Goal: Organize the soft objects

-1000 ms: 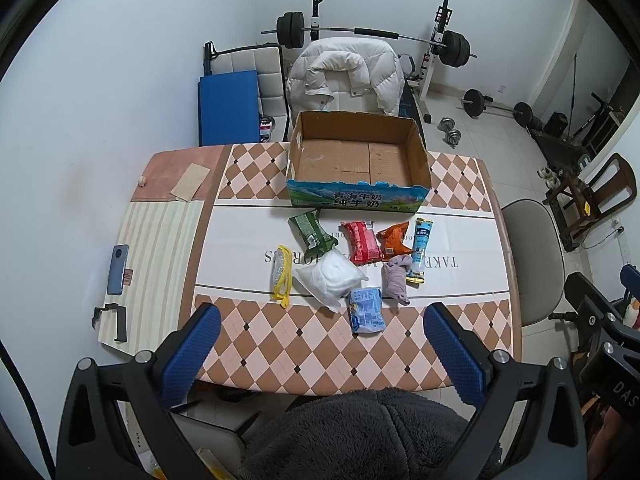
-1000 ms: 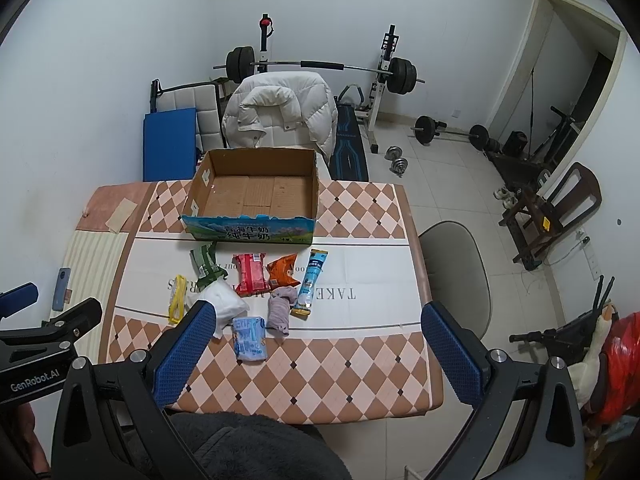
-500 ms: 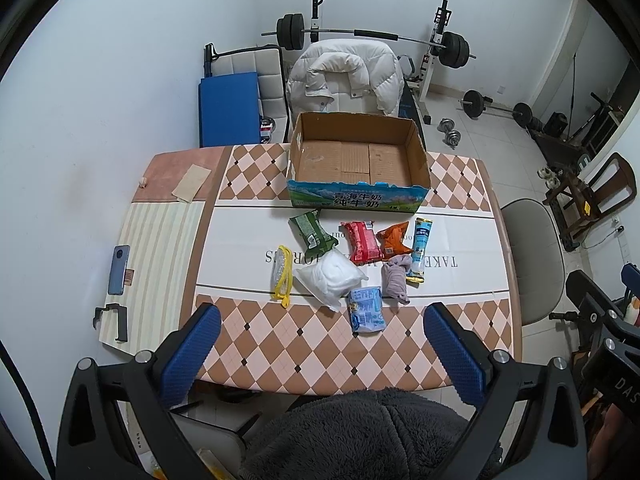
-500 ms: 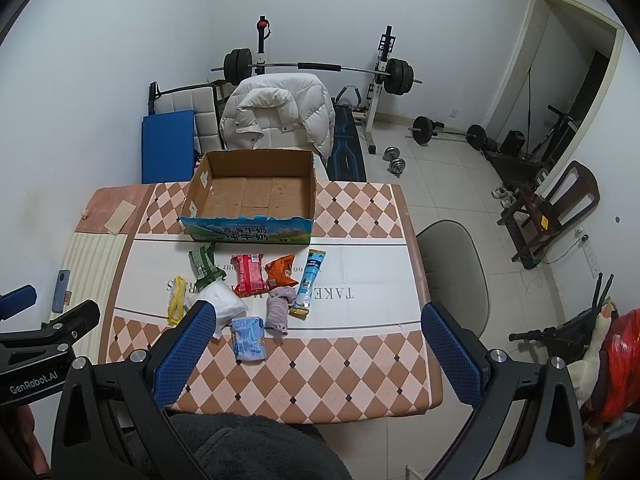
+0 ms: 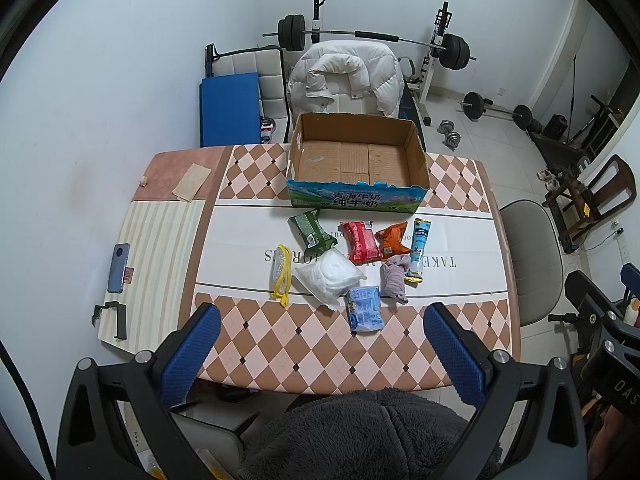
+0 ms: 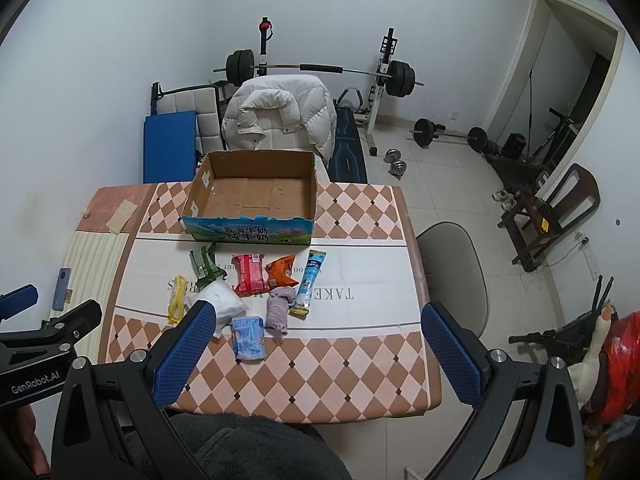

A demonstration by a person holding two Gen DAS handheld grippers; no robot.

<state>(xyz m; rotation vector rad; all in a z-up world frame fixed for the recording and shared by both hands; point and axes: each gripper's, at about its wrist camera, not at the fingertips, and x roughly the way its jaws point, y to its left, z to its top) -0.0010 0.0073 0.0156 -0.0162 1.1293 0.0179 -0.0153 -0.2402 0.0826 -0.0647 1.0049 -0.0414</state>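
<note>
Nothing has shifted: both the left gripper (image 5: 320,344) and right gripper (image 6: 318,346) hover spread wide and empty. All packets (image 5: 362,240) lie on the table (image 5: 320,352) before the bare box (image 5: 356,160); sorting hasn't begun.

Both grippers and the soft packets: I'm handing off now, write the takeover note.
Left gripper: open, empty, above the near table edge.
Right gripper: open, empty, likewise.
Cardboard box: far side of the table, nothing inside.
Loose in front of it: green packet, red packet, orange packet, blue tube, yellow-strapped item, white bag, grey cloth, light-blue pack.
Done: nothing boxed.
Left: likely all eight.
</note>
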